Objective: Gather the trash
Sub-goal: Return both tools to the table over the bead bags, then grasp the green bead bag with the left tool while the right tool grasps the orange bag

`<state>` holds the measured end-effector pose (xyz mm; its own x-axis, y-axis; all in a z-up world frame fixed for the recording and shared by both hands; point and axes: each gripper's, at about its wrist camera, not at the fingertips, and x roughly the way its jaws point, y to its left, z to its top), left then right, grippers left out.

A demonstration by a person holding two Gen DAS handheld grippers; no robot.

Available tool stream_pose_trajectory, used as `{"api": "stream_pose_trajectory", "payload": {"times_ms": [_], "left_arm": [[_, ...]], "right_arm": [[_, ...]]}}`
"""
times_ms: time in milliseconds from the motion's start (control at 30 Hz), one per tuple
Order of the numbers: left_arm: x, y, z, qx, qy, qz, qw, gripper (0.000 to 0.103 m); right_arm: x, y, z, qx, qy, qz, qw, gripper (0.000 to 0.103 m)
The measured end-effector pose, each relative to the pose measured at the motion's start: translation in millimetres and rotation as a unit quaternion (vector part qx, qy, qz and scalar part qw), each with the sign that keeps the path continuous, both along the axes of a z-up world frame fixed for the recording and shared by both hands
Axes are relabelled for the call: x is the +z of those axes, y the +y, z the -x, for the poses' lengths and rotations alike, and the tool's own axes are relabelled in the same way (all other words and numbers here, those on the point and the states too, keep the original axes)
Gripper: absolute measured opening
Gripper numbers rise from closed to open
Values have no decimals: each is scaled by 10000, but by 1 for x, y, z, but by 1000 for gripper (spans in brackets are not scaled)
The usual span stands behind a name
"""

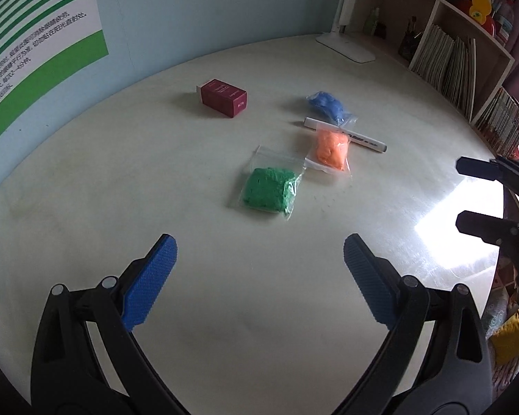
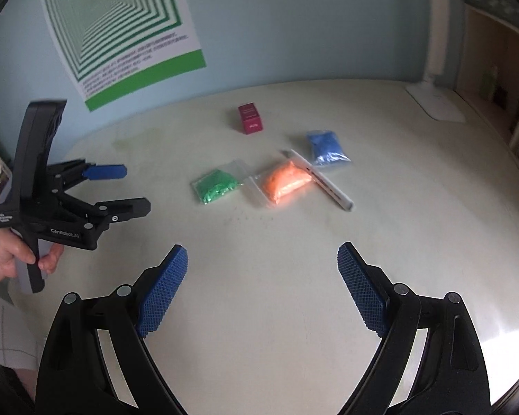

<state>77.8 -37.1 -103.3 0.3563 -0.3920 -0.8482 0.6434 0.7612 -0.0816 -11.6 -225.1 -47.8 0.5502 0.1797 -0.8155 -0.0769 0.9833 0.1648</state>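
Both sets of jaws are spread wide with nothing between them. The left gripper (image 1: 259, 245) hangs over bare table (image 1: 121, 180), blue pads (image 1: 150, 276) well apart and not touching anything. Same for the right gripper (image 2: 262, 256), whose pads are parted over the tabletop, well short of the stuff. You can also see the left gripper from the right wrist view, off to the side, held by a hand (image 2: 7, 259) on its grip, fingers splayed.

Now the trash, all sitting mid-table in a loose cluster:
- a clear zip bag of green stuff (image 1: 271, 188), nearest to both grippers, lying flat
- a zip bag of orange stuff (image 1: 331, 150) just beside it, resting partly over a white marker (image 1: 363, 138)
- a zip bag of blue stuff (image 1: 327, 103) just behind the marker, its corner touching or overlapping it, hard to say which
- a small dark red box (image 1: 225, 97) lying on its side, set apart from the bags, closer to the wall

Each bag holds just its one clump of coloured material. Can't tell whether the seals are closed.

At the back of the table there's a white desk lamp (image 1: 346, 46), and next to it a wooden shelf (image 1: 432, 10) with books (image 1: 446, 60) in the lower cubby.
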Motion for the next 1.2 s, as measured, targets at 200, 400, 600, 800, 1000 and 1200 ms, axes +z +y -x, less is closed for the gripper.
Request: {"api": "stream_pose_trajectory", "payload": {"times_ms": [200, 400, 600, 800, 1000, 1200], "left_arm": [[-18, -15, -16, -43, 120, -95, 9999, 95], [-36, -23, -38, 34, 319, -237, 9992, 94], [-49, -33, -50, -16, 336, -244, 9991, 91], [-56, -37, -54, -115, 273, -248, 9993, 72], [-54, -35, -59, -105, 103, -282, 9995, 52], [-51, -31, -63, -119, 122, -179, 9997, 46]], "right_arm": [[-14, 6, -42, 570, 89, 168, 9982, 86], [-36, -2, -80, 886, 252, 55, 9957, 85], [-55, -5, -105, 1128, 348, 27, 9930, 79], [-68, -3, -121, 1447, 385, 150, 9886, 73], [-78, 7, -122, 1629, 193, 693, 9840, 67], [-79, 4, -127, 1461, 134, 969, 9844, 22]]}}
